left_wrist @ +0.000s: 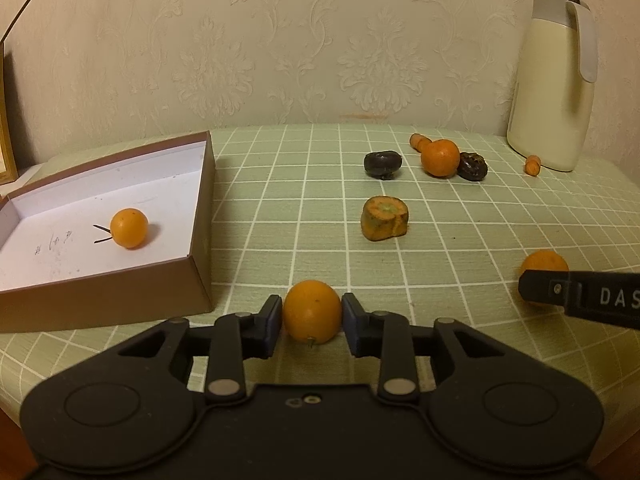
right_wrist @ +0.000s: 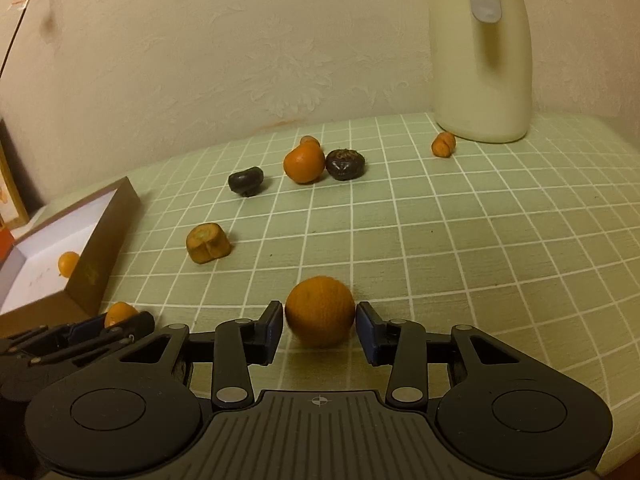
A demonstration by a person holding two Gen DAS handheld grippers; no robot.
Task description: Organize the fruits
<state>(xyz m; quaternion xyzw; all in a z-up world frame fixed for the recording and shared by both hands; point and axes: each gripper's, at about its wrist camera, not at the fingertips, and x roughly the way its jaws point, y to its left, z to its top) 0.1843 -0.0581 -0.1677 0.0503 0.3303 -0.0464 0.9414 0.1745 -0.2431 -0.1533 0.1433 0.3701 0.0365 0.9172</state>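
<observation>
My left gripper is shut on a small orange that rests on the green checked tablecloth, just right of the brown box. One small orange lies inside that white-lined box. My right gripper is shut on a larger orange, low over the cloth, both pads touching its sides. In the right wrist view, the left gripper and its orange show at lower left, beside the box.
A cut orange-and-green chunk lies mid-table. Further back lie two dark fruits, a tangerine and two small orange pieces. A cream jug stands at the back right against the wall.
</observation>
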